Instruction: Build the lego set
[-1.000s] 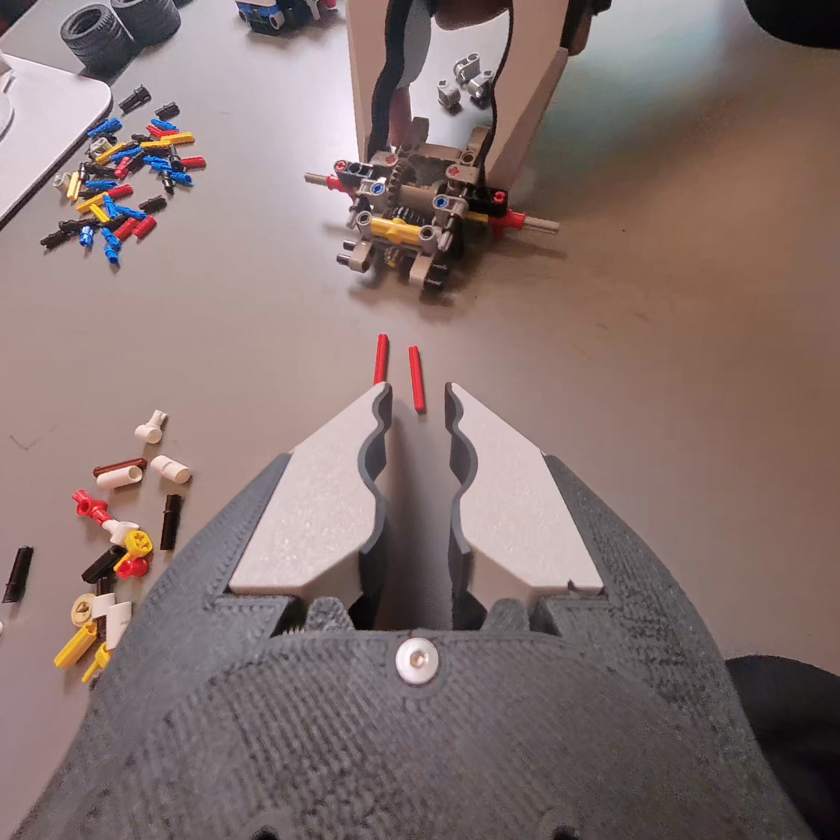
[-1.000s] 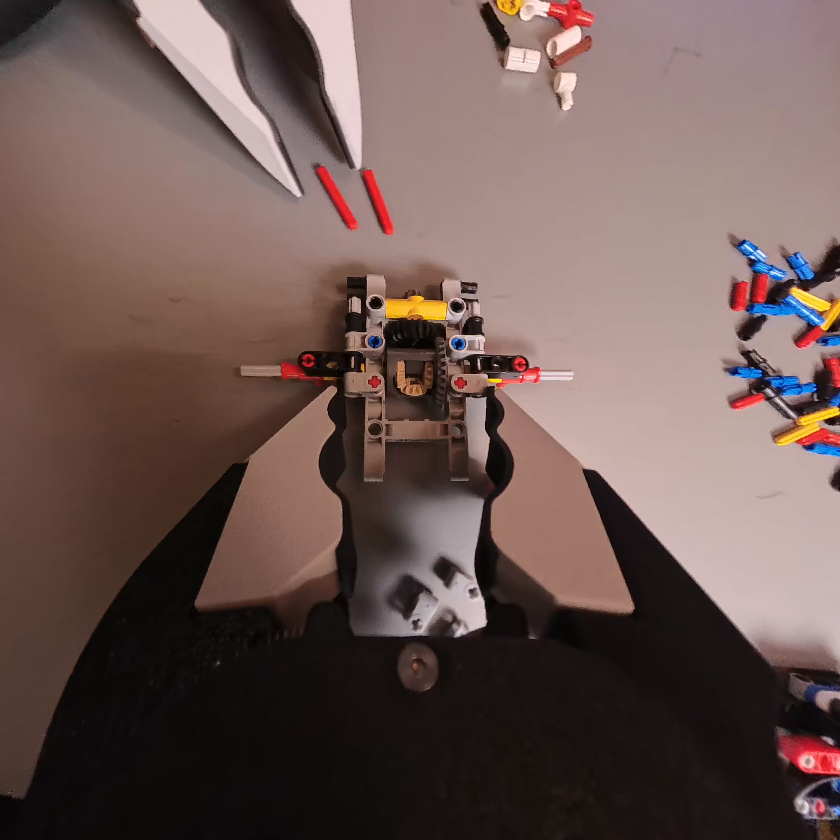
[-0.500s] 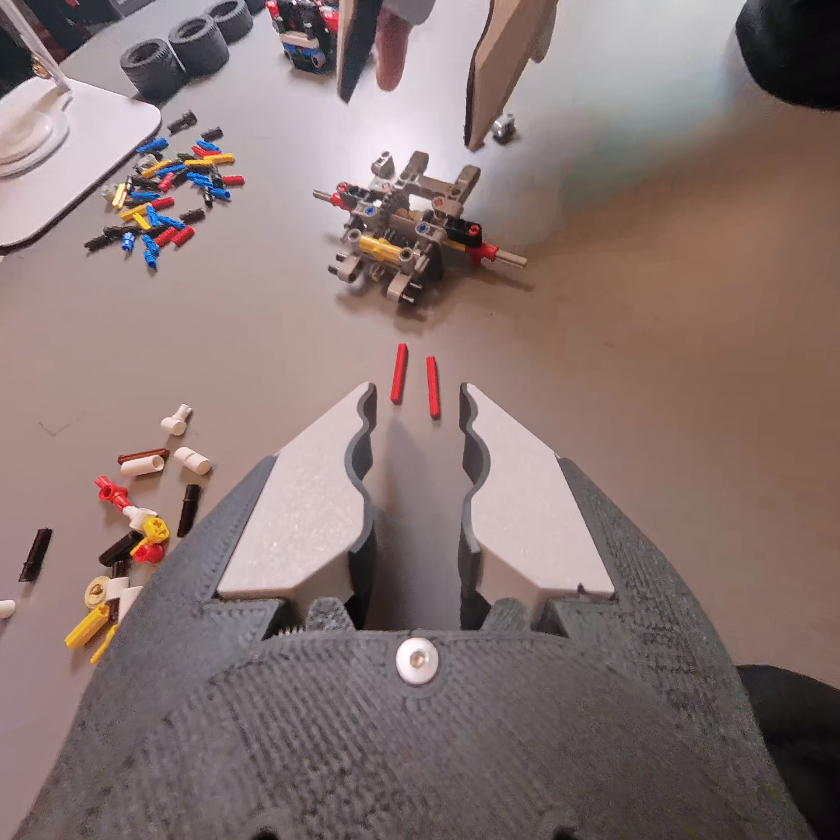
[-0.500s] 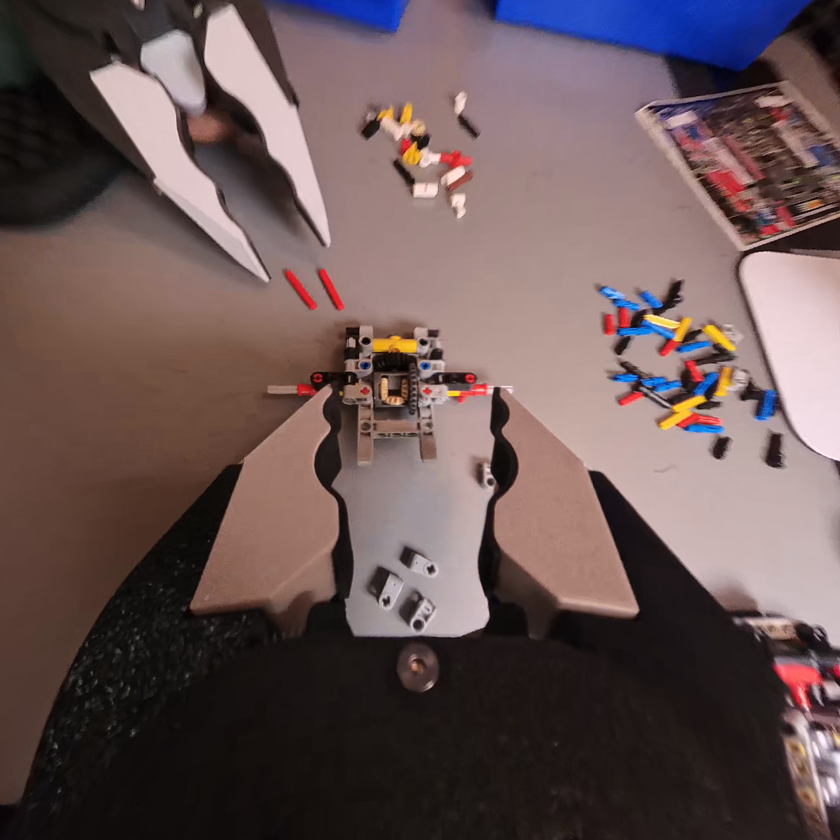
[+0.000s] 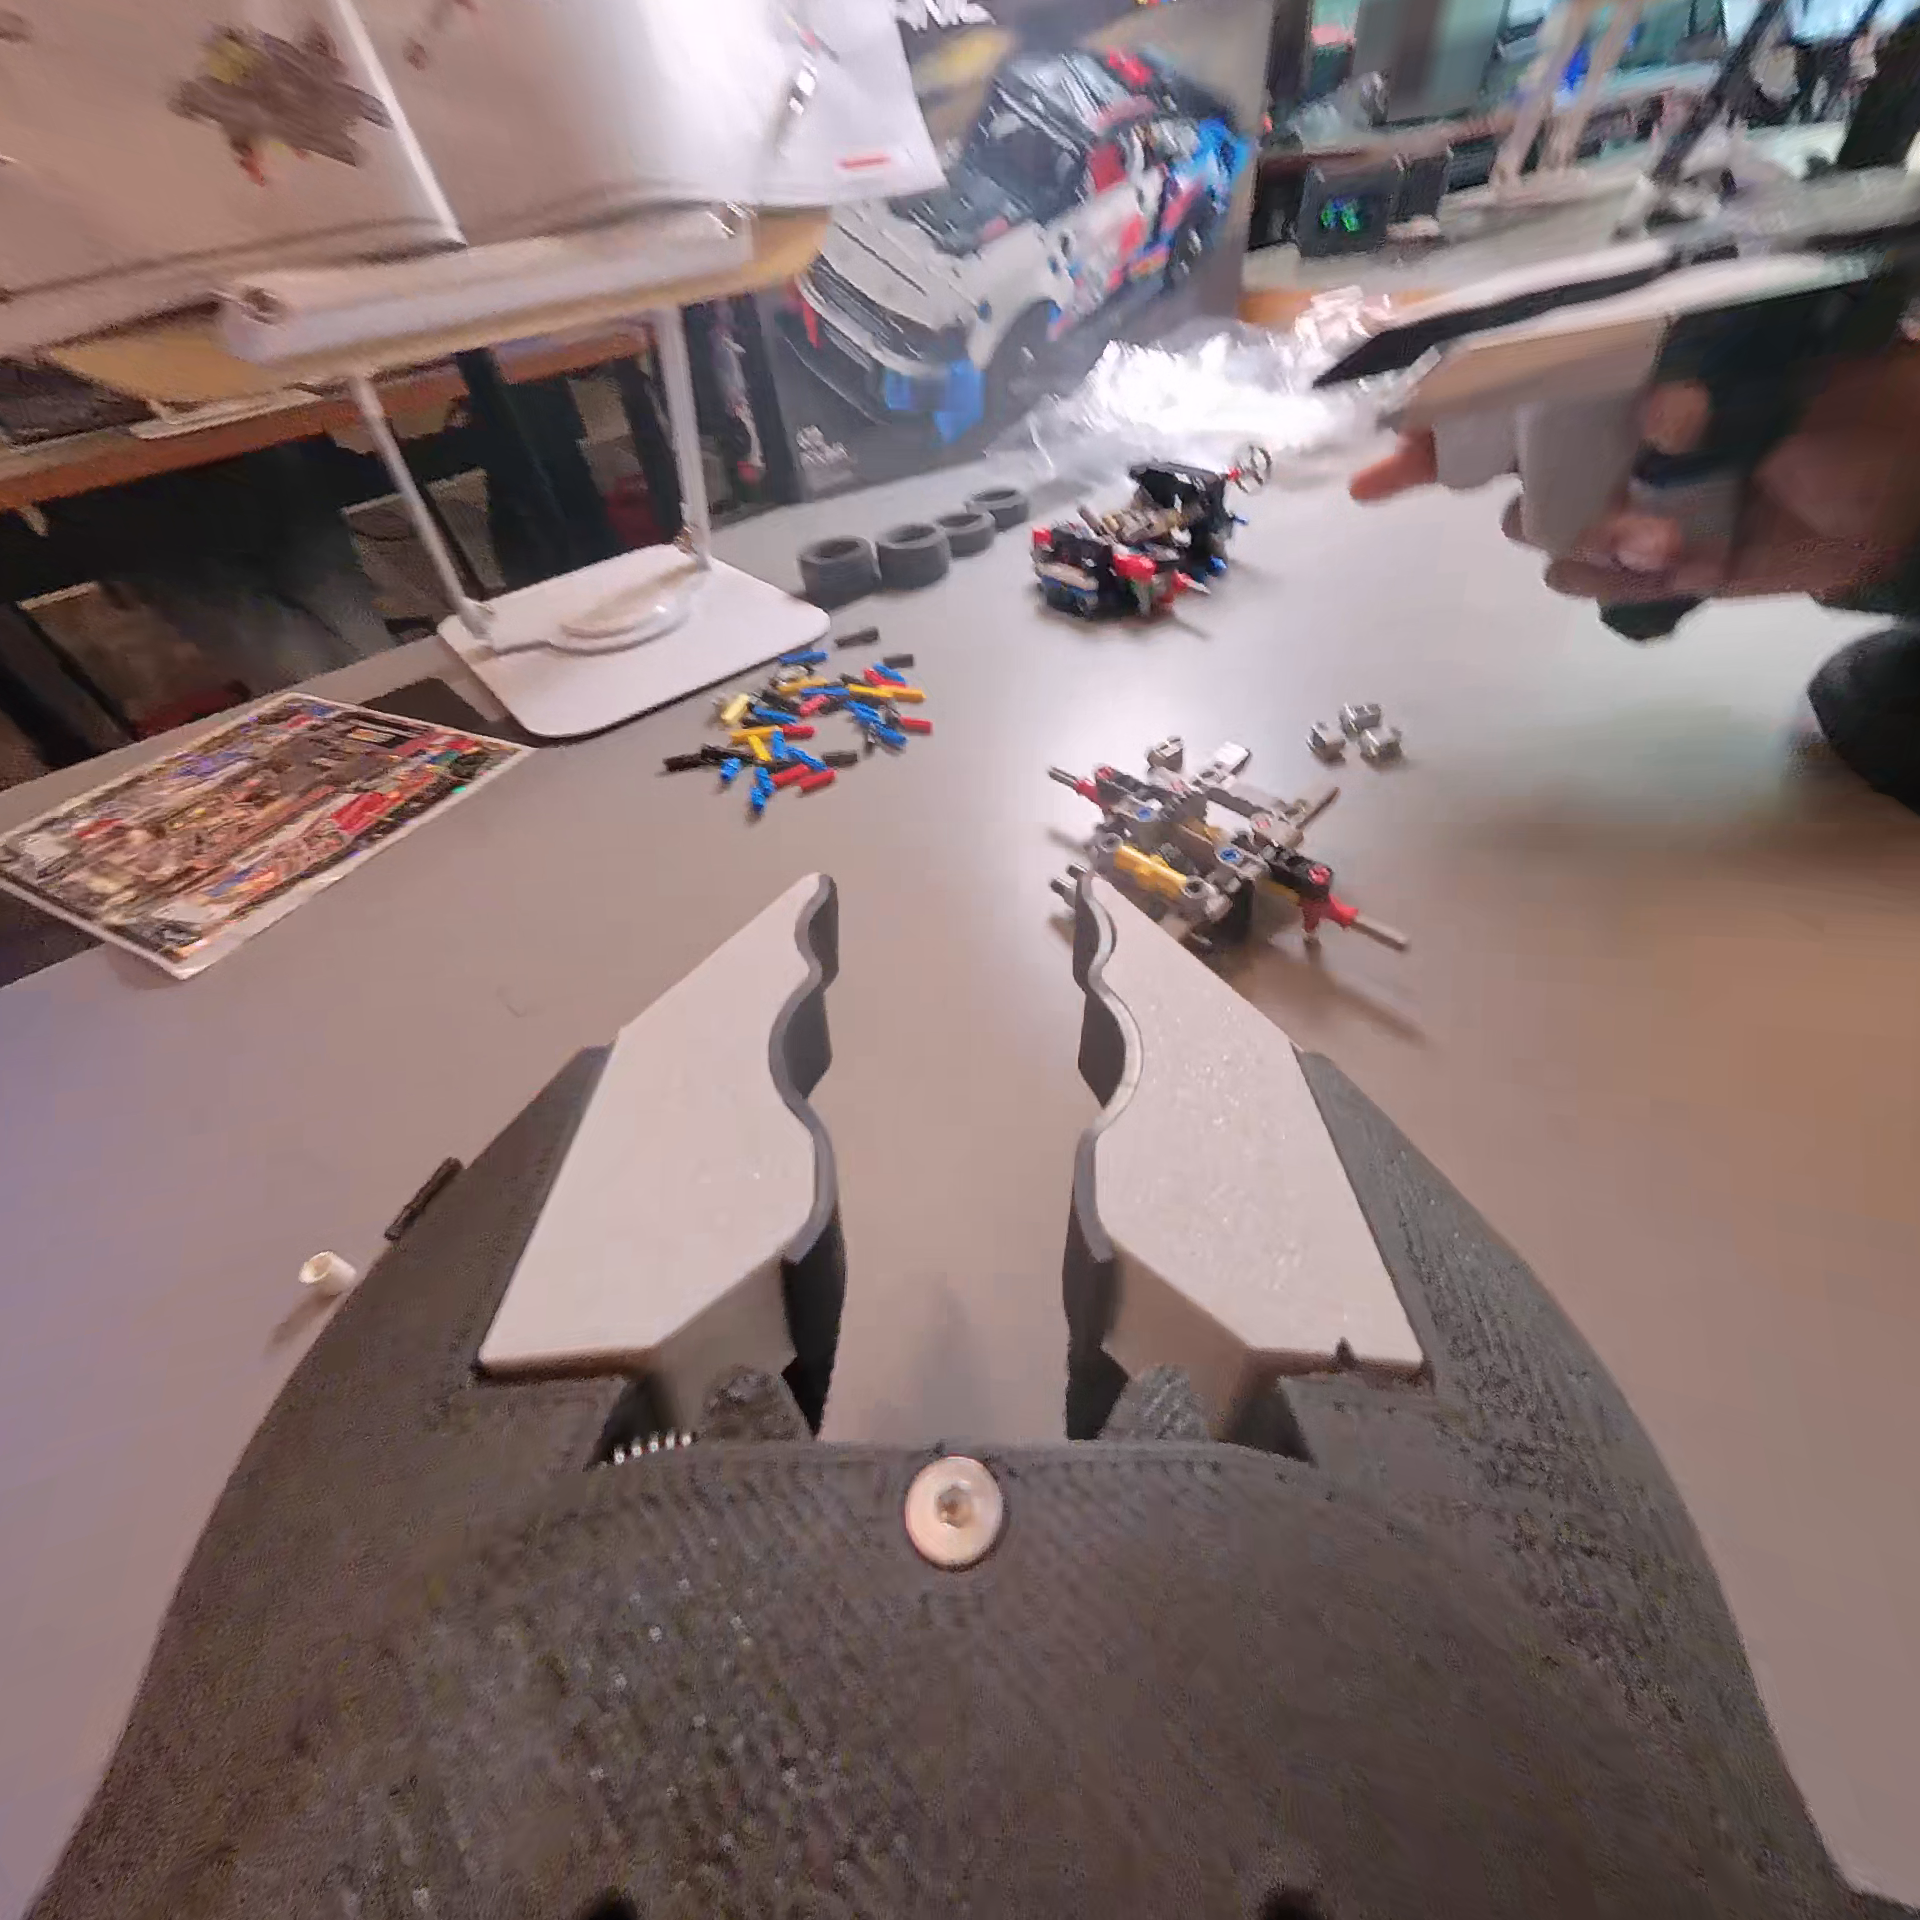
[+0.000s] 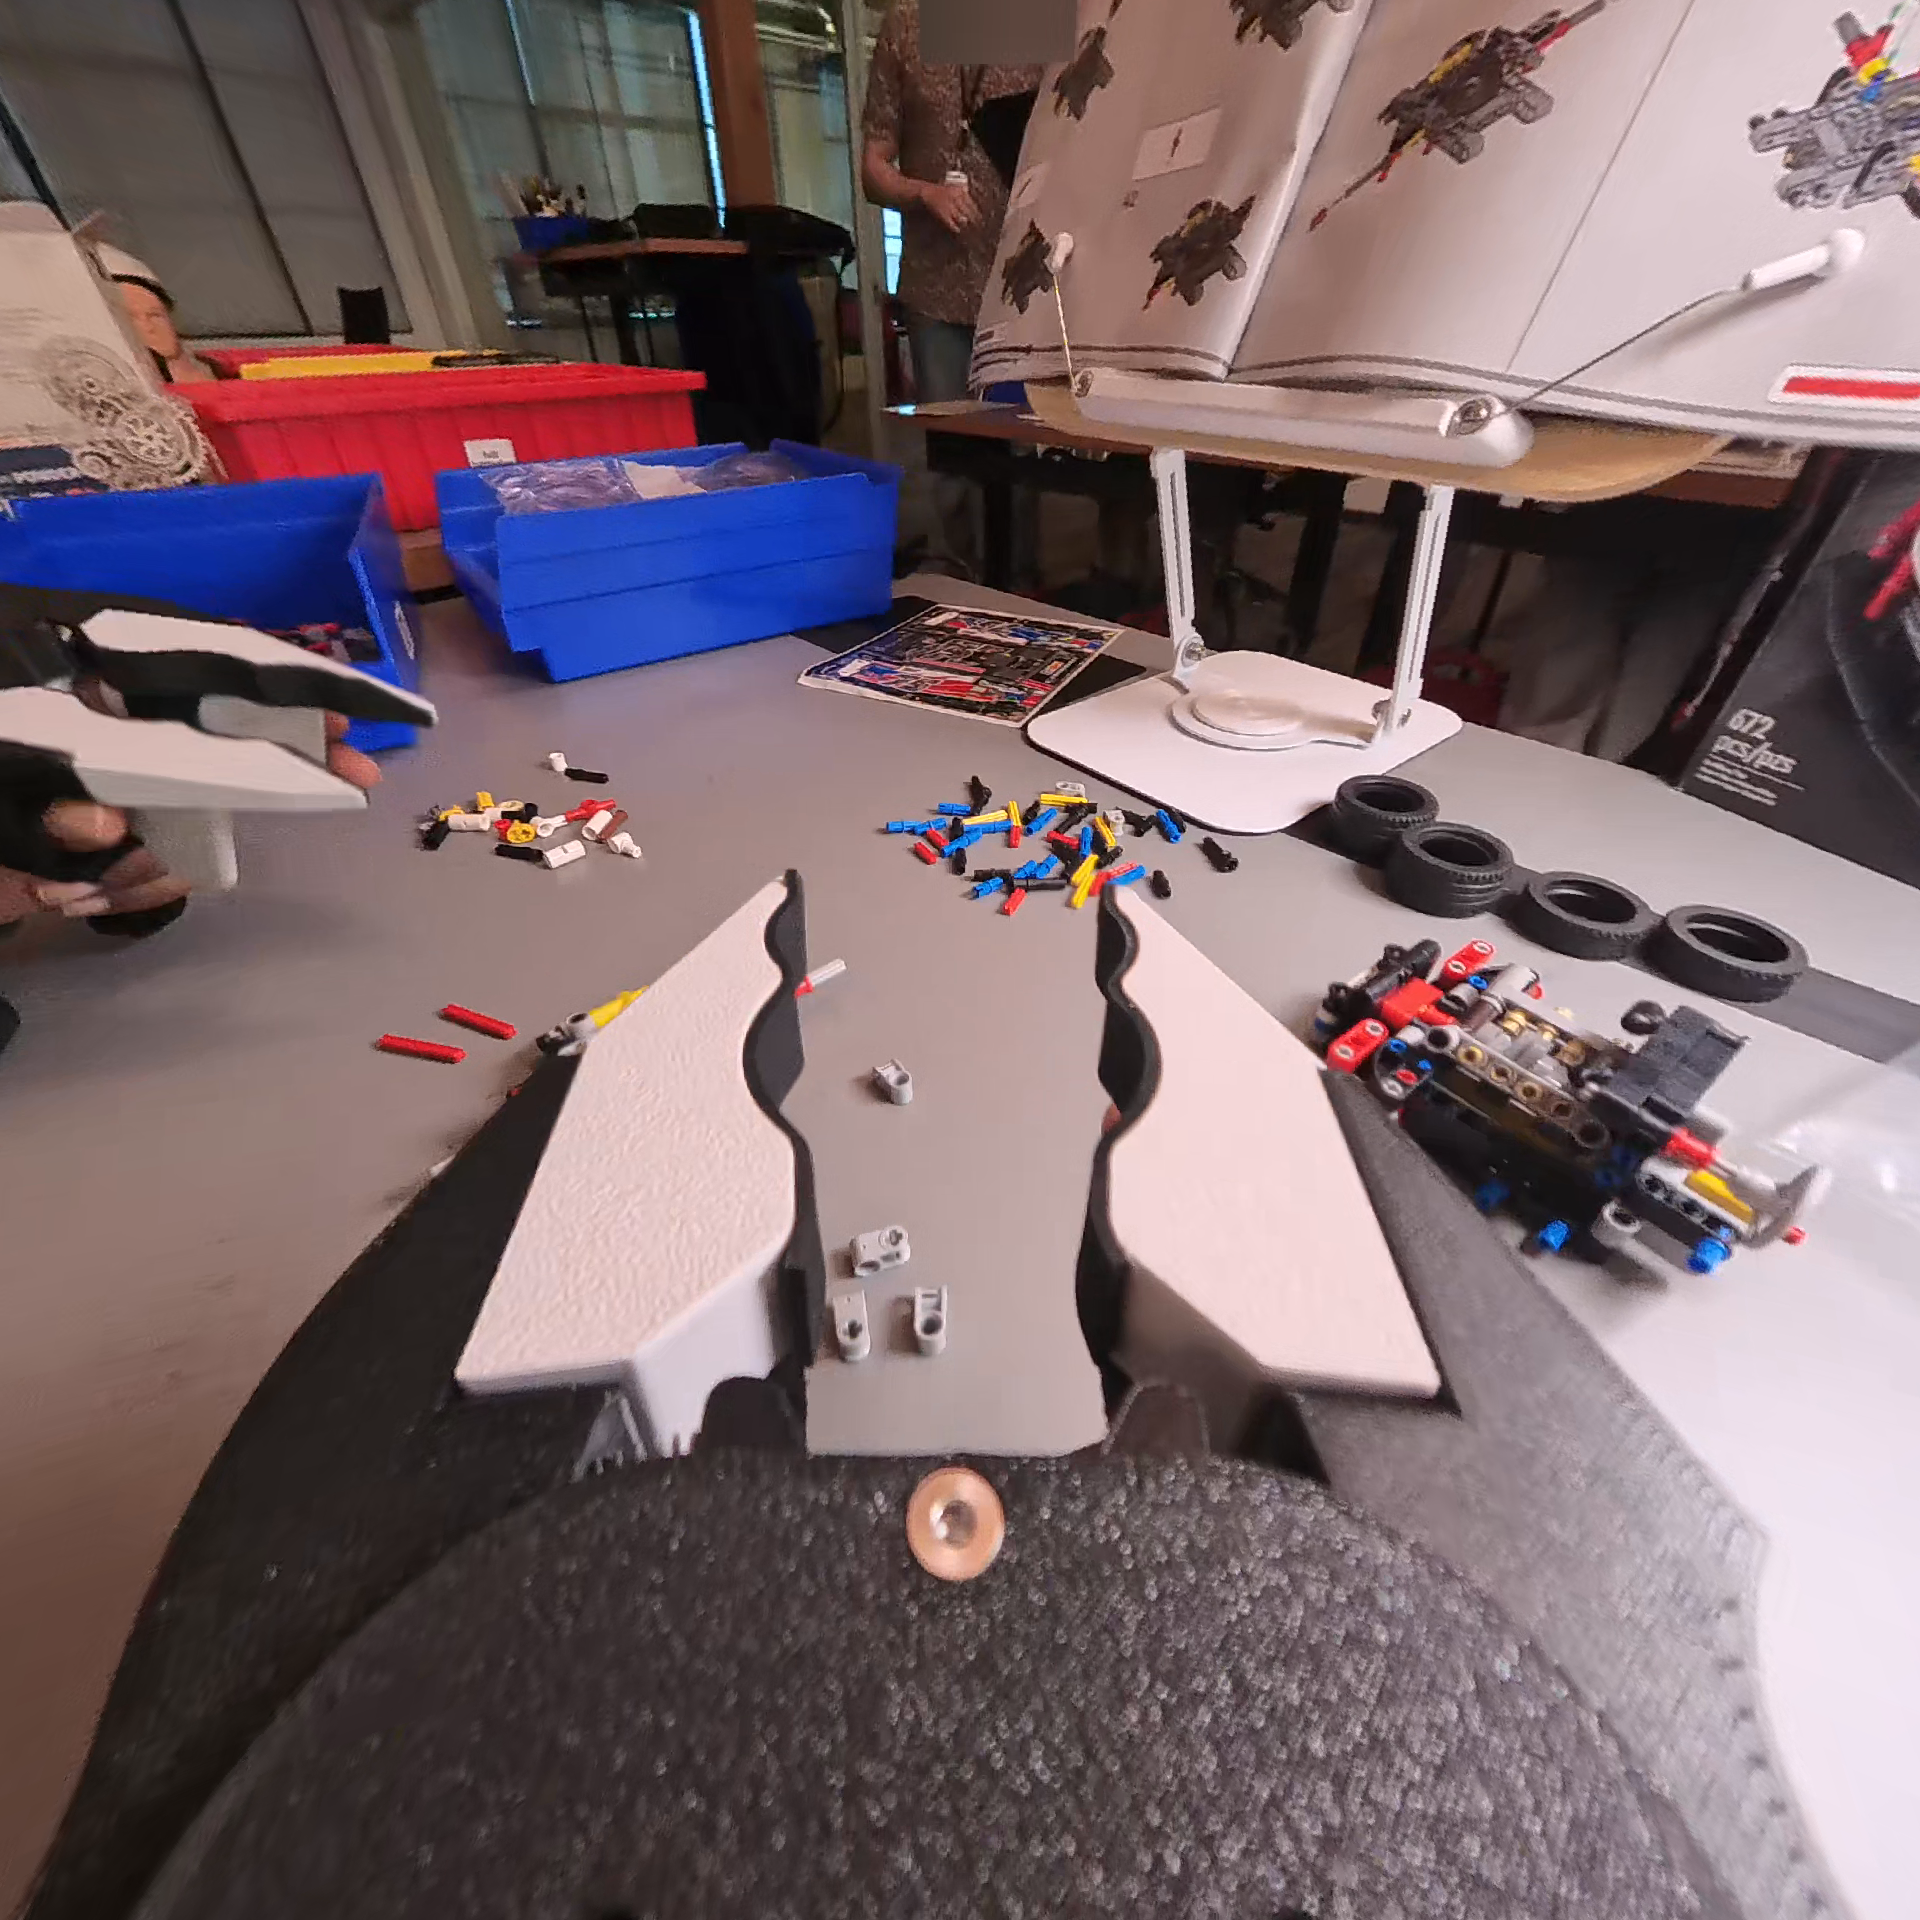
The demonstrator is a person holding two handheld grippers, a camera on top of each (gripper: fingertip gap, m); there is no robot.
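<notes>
My left gripper (image 5: pixel 956 914) is open and empty, held above the grey table (image 5: pixel 623 1039). The small grey, yellow and black lego assembly (image 5: pixel 1205 842) lies on the table just beyond its right fingertip. My right gripper (image 6: pixel 951 914) is open and empty too, also above the table; it shows in the left wrist view (image 5: pixel 1558 343) at the upper right, in a hand. In the right wrist view the assembly (image 6: pixel 603 1013) is mostly hidden behind my left finger. Two red axles (image 6: pixel 447 1034) lie left of it. Several grey connectors (image 6: pixel 883 1288) lie on the table between my right fingers.
A pile of blue, red, yellow and black pins (image 6: pixel 1049 842), a pile of white and yellow parts (image 6: pixel 530 821), several tyres (image 6: pixel 1558 883), a black chassis (image 6: pixel 1538 1101), a book stand (image 6: pixel 1247 727) with the manual, a sticker sheet (image 6: pixel 966 660), blue bins (image 6: pixel 665 551). A person stands far behind.
Both grippers rose from the table and tilted up toward the room. The right one drew back from around the assembly. The left jaws opened wider and left the two red axles on the table.
</notes>
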